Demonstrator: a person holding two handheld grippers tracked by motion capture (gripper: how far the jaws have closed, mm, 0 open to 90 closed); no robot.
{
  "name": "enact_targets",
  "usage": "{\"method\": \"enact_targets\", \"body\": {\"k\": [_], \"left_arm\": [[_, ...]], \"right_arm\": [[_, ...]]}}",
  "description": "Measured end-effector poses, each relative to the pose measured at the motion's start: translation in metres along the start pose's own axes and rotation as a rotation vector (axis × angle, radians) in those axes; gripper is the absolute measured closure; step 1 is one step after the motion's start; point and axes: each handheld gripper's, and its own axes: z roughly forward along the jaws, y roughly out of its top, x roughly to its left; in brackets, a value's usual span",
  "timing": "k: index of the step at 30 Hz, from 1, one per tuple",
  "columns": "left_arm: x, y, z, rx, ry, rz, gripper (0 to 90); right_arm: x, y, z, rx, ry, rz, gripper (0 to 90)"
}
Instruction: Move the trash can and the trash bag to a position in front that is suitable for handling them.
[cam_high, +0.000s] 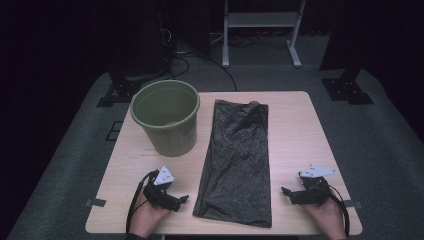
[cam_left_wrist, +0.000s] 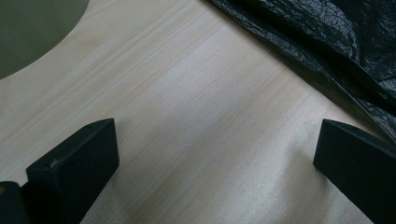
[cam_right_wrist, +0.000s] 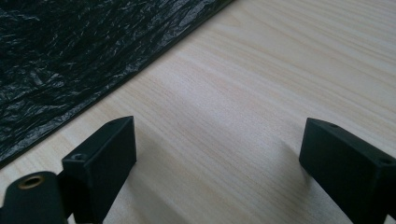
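A black plastic bag (cam_high: 236, 160) lies flat and crinkled down the middle of the wooden table (cam_high: 300, 125). A green bucket (cam_high: 166, 116) stands upright to its left, near the far left part of the table. My left gripper (cam_high: 183, 199) rests at the front left, open, its tips pointing at the bag's left edge and a little short of it. My right gripper (cam_high: 285, 191) rests at the front right, open, pointing at the bag's right edge. In the left gripper view the bag (cam_left_wrist: 345, 42) lies beyond the wide-apart jaws; the right gripper view shows the bag (cam_right_wrist: 70, 56) at upper left.
The bucket's rim (cam_left_wrist: 32, 32) sits at the upper left of the left gripper view. Beyond the table's far edge stand a white frame (cam_high: 262, 30) and black stands (cam_high: 347, 85) on the grey floor. Bare wood lies on either side of the bag.
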Motion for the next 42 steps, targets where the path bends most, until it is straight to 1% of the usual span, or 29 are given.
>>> {"method": "enact_targets", "body": {"k": [1, 4, 6, 8, 9, 10, 11, 12, 13, 15, 17, 18, 20, 22, 24, 25, 27, 28, 34, 35, 37, 39, 40, 41, 42], "left_arm": [[0.000, 0.000, 0.000, 0.000, 0.000, -0.001, 0.0], [0.000, 0.000, 0.000, 0.000, 0.000, -0.001, 0.0], [0.000, 0.000, 0.000, 0.000, 0.000, -0.001, 0.0], [0.000, 0.000, 0.000, 0.000, 0.000, -0.001, 0.0], [0.000, 0.000, 0.000, 0.000, 0.000, -0.001, 0.0], [0.000, 0.000, 0.000, 0.000, 0.000, -0.001, 0.0], [0.000, 0.000, 0.000, 0.000, 0.000, -0.001, 0.0], [0.000, 0.000, 0.000, -0.001, 0.002, -0.002, 0.0], [-0.001, 0.000, 0.000, -0.001, 0.005, -0.004, 0.0], [-0.001, 0.000, 0.000, -0.001, 0.004, -0.004, 0.0], [-0.001, 0.000, 0.000, -0.001, 0.005, -0.006, 0.0], [-0.001, 0.000, 0.000, -0.001, 0.006, -0.006, 0.0], [-0.001, 0.000, 0.000, -0.001, 0.006, -0.006, 0.0], [-0.001, 0.000, 0.000, -0.001, 0.006, -0.007, 0.0], [-0.001, 0.000, 0.000, -0.001, 0.006, -0.006, 0.0], [-0.001, 0.000, 0.000, -0.001, 0.005, -0.006, 0.0], [-0.001, 0.000, 0.000, -0.001, 0.006, -0.006, 0.0], [-0.001, 0.000, 0.000, -0.001, 0.006, -0.006, 0.0], [-0.001, 0.000, 0.000, -0.001, 0.006, -0.007, 0.0], [-0.001, 0.000, 0.000, -0.001, 0.006, -0.006, 0.0], [-0.001, 0.000, 0.000, -0.001, 0.006, -0.006, 0.0], [-0.001, 0.000, 0.000, -0.001, 0.006, -0.007, 0.0], [-0.001, 0.000, 0.000, -0.001, 0.006, -0.007, 0.0], [-0.001, 0.000, 0.000, -0.001, 0.006, -0.007, 0.0], [-0.001, 0.000, 0.000, -0.002, 0.006, -0.007, 0.0]], "right_arm": [[0.000, 0.000, 0.000, 0.000, 0.002, 0.001, 10.6], [-0.001, -0.001, -0.002, -0.007, 0.004, 0.002, 17.1], [-0.002, -0.002, -0.004, -0.023, 0.003, 0.004, 28.9], [-0.002, -0.002, -0.005, -0.024, 0.002, 0.005, 32.5], [-0.002, -0.002, -0.005, -0.024, 0.002, 0.005, 32.5], [-0.002, -0.002, -0.006, -0.028, 0.007, 0.007, 35.9], [-0.002, -0.002, -0.006, -0.028, 0.007, 0.007, 35.9], [-0.003, 0.000, -0.006, -0.028, 0.044, 0.034, 36.5], [-0.003, 0.001, -0.006, -0.027, 0.058, 0.047, 36.9], [-0.003, 0.003, -0.006, -0.026, 0.065, 0.049, 37.5], [-0.001, 0.007, -0.008, -0.048, 0.066, 0.046, 37.8], [0.001, 0.011, -0.008, -0.068, 0.078, 0.055, 38.9], [0.002, 0.015, -0.006, -0.075, 0.093, 0.059, 39.4], [0.004, 0.019, -0.001, -0.077, 0.110, 0.054, 40.2], [0.005, 0.021, 0.001, -0.076, 0.113, 0.053, 41.4], [0.008, 0.025, 0.006, -0.065, 0.123, 0.042, 43.0], [0.011, 0.029, 0.011, -0.064, 0.160, 0.036, 44.3], [0.012, 0.030, 0.013, -0.064, 0.167, 0.032, 44.5], [0.019, 0.038, 0.023, -0.048, 0.185, 0.012, 46.5], [0.022, 0.040, 0.028, -0.039, 0.183, -0.003, 47.1], [0.023, 0.041, 0.030, -0.031, 0.176, -0.006, 47.2], [0.024, 0.041, 0.031, -0.029, 0.182, -0.005, 47.1], [0.026, 0.042, 0.033, -0.020, 0.175, -0.017, 48.0], [0.026, 0.042, 0.033, -0.020, 0.175, -0.017, 48.0], [0.029, 0.042, 0.035, -0.014, 0.167, -0.035, 48.5]]}}
